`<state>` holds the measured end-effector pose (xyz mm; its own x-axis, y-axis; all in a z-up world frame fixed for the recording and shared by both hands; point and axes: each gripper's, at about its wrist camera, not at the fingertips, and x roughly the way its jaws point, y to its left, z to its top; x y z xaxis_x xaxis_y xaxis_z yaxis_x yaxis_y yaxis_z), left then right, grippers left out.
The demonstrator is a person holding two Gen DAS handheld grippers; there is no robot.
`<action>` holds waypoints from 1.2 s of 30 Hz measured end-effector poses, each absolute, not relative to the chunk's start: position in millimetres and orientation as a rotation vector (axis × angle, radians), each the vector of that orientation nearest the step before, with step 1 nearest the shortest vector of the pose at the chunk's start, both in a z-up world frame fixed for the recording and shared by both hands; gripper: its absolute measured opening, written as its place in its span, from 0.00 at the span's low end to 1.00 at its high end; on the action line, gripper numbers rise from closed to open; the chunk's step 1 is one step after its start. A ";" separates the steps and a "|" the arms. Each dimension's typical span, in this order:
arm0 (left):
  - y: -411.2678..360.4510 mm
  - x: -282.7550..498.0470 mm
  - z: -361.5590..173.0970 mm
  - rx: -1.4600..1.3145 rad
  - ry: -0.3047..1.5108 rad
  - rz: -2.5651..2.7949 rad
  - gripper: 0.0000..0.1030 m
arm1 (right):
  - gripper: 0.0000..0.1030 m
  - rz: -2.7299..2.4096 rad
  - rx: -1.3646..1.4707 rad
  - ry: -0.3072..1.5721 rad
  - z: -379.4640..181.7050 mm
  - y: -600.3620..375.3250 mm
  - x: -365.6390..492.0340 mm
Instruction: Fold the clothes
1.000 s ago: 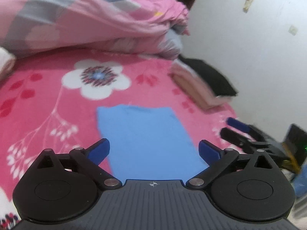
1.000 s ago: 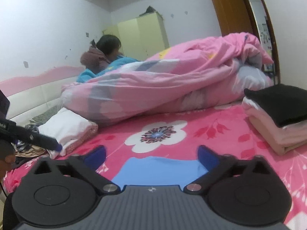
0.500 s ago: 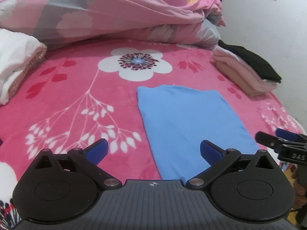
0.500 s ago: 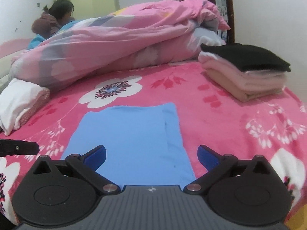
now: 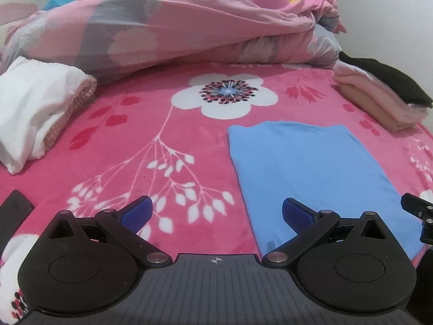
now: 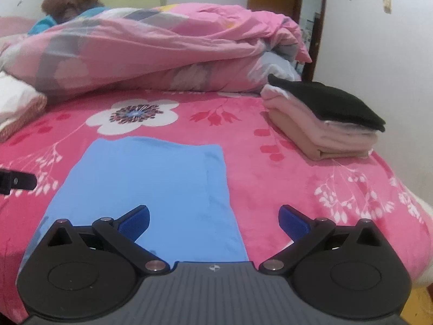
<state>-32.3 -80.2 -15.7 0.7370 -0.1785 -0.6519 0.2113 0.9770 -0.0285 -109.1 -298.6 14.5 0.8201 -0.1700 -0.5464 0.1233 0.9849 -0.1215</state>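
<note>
From my screens, the folded garment (image 5: pixel 311 168) is a plain sky blue with no print. It lies on a bed blanket (image 5: pixel 130 135) of hot pink, patterned with a big white flower that has a dark, blue-centred heart, white leafy sprigs and red leaves. The heaped duvet (image 5: pixel 176 24) behind is pale pink with grey blocks and faint white blossoms. The folded stack (image 6: pixel 324 119) runs tan, light pink, then black on top. The bundle (image 5: pixel 35 113) at left is white beside a pink knit. Each hand-held gripper, left (image 5: pixel 216 212) and right (image 6: pixel 213 219), is black with blue fingertip pads.
</note>
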 end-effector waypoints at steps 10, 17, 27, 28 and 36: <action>-77.3 -37.4 -16.3 0.037 0.663 -0.204 1.00 | 1.00 -0.114 -0.070 0.534 17.2 -302.8 -115.7; -88.6 -42.1 -20.3 0.056 0.642 -0.237 1.00 | 1.00 -0.078 -0.049 0.508 9.7 -306.3 -122.0; -101.7 -44.2 -42.1 0.104 0.695 -0.241 1.00 | 0.98 -0.061 -0.112 0.483 -8.2 -305.1 -128.2; -102.5 -44.6 -42.5 0.104 0.695 -0.246 1.00 | 0.96 -0.054 -0.124 0.471 -8.4 -303.8 -128.6; -118.1 -51.9 -42.6 0.135 0.666 -0.317 0.99 | 0.59 -0.047 -0.159 0.503 -19.9 -306.4 -137.6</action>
<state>-51.9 -118.1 -42.6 0.7405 -0.2448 -0.6258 0.3306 0.9435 0.0221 -137.6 -306.4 -19.9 0.8755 -0.0836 -0.4759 0.0057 0.9866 -0.1629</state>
